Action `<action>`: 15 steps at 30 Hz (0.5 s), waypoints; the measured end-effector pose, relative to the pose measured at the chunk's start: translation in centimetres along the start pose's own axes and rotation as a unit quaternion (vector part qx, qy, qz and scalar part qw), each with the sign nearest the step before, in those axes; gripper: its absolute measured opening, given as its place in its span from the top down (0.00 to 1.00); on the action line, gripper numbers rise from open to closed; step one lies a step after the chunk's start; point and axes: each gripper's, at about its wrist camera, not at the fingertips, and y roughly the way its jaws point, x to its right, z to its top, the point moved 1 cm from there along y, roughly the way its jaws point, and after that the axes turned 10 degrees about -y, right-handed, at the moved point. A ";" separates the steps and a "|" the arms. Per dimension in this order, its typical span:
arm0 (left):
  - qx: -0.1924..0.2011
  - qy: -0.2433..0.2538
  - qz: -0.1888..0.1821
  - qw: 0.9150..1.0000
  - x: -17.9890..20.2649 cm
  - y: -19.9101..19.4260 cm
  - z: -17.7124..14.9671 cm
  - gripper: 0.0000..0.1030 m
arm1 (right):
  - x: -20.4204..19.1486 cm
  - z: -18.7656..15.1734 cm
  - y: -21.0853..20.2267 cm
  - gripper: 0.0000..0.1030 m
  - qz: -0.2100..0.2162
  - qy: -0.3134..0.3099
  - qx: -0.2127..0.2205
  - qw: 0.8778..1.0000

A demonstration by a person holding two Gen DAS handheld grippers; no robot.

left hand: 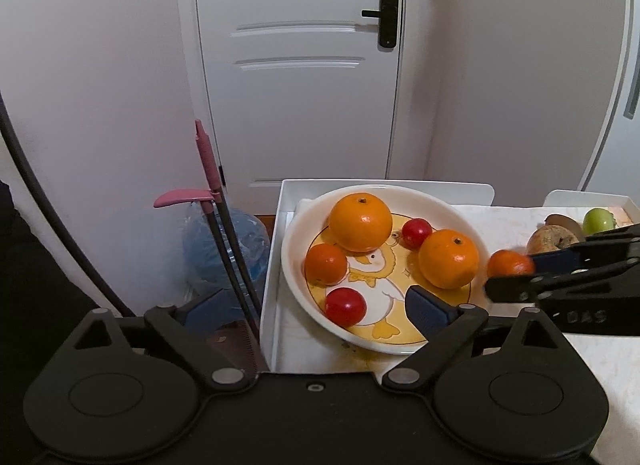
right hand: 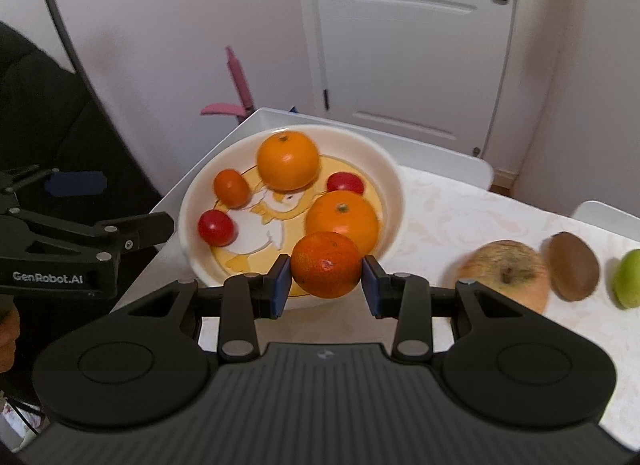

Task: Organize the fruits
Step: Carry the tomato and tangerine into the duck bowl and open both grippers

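A white bowl with a yellow duck print (left hand: 294,233) (right hand: 394,185) holds two oranges (left hand: 360,221) (left hand: 449,259), a small tangerine (left hand: 325,264) and two red tomatoes (left hand: 345,306) (left hand: 416,232). My right gripper (right hand: 326,283) is shut on a dark orange tangerine (right hand: 326,264) (left hand: 509,263) and holds it just above the bowl's near right rim. My left gripper (left hand: 316,309) is open and empty at the bowl's left front, one pad over the bowl and the other off the table edge.
On the marbled tabletop (right hand: 440,217) right of the bowl lie a blemished apple (right hand: 506,269), a brown kiwi (right hand: 574,265) and a green fruit (right hand: 630,279). The bowl sits in a white tray (left hand: 276,249). A pink-handled broom (left hand: 208,169) and water jug (left hand: 228,249) stand left of the table.
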 end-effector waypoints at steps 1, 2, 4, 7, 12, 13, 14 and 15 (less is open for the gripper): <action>0.001 0.000 0.001 1.000 0.0 -0.1 0.0 0.04 | -0.3 0.1 0.4 0.49 0.003 -0.003 -0.001 1.000; 0.001 0.001 0.002 1.000 0.0 -0.2 -0.1 0.04 | -0.5 0.0 0.7 0.49 0.004 -0.005 0.000 1.000; 0.002 -0.003 0.001 1.000 -0.1 -0.2 -0.1 0.04 | -0.8 0.0 1.4 0.49 0.006 -0.008 0.000 1.000; 0.002 -0.014 -0.001 1.000 -0.4 -0.1 0.1 0.04 | -1.1 -0.1 2.2 0.49 0.011 -0.010 -0.003 1.000; 0.002 -0.014 -0.002 1.000 -0.7 0.0 0.1 0.04 | -1.4 -0.1 2.3 0.33 0.015 -0.017 0.003 1.000; 0.002 -0.015 -0.002 1.000 -0.7 0.0 0.1 0.04 | -1.5 -0.1 2.2 0.23 0.011 -0.019 0.005 1.000; 0.002 -0.016 -0.003 1.000 -0.7 0.0 0.1 0.04 | -1.5 -0.1 1.9 0.20 0.005 -0.020 0.009 1.000; 0.002 -0.017 -0.003 1.000 -0.8 0.0 0.1 0.04 | -1.6 -0.1 1.8 0.15 -0.001 -0.022 0.012 1.000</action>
